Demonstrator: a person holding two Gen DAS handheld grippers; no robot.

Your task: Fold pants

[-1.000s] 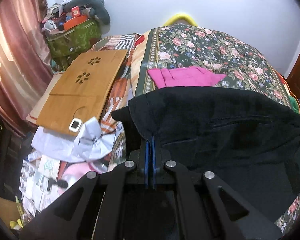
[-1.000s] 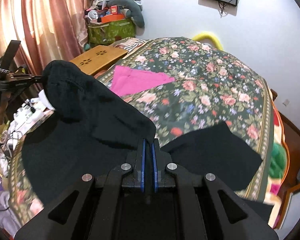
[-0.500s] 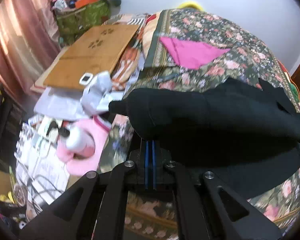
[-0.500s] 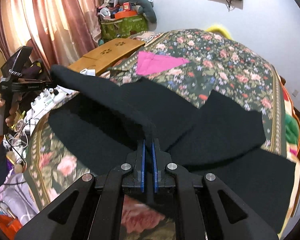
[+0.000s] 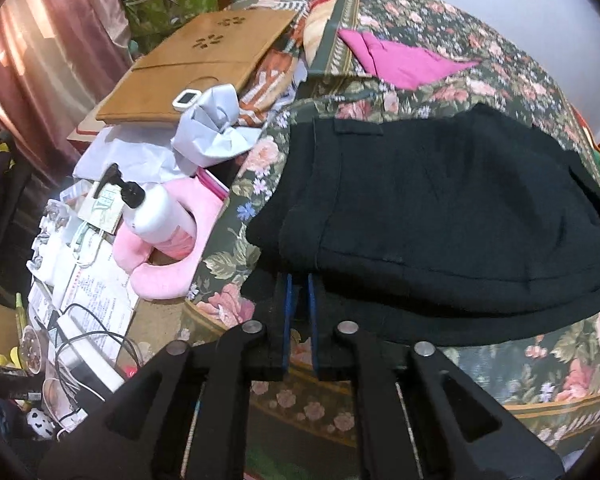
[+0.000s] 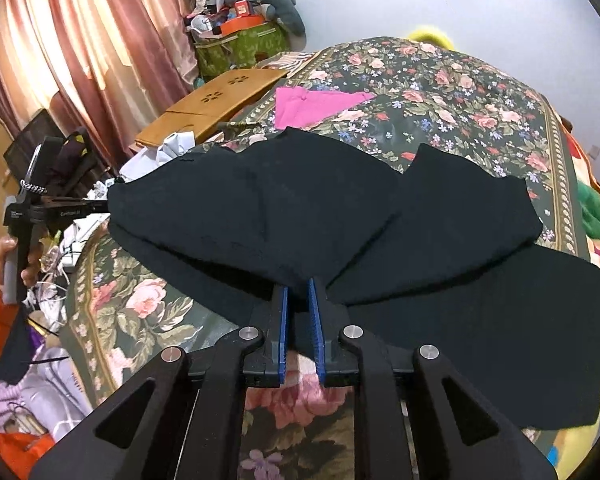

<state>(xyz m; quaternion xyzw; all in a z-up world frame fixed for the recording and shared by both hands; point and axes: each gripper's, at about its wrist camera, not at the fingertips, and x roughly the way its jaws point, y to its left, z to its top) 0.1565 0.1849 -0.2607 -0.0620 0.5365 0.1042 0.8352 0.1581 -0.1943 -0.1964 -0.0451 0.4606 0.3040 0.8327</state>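
The black pants [image 5: 440, 200] lie folded over on the floral bed cover [image 5: 440, 40]; in the right wrist view the pants [image 6: 300, 208] spread across the bed's near side. My left gripper [image 5: 299, 280] sits at the pants' near left edge with its jaws slightly parted, and the cloth rests above the fingertips. My right gripper [image 6: 299, 286] sits at the near edge of the folded layer with its jaws parted and the cloth at the tips. The left gripper also shows in the right wrist view [image 6: 100, 206] at the pants' left corner.
A pink cloth [image 5: 404, 60] lies further back on the bed. A wooden lap table [image 5: 196, 64], crumpled paper [image 5: 212, 128], a pump bottle [image 5: 152, 208] and a pink pillow [image 5: 168, 256] crowd the floor left of the bed. Curtains [image 6: 80, 60] hang at the left.
Both grippers brought the lifted pants edge down toward me and laid it on the bed. Their jaws went from shut on the cloth to slightly parted.
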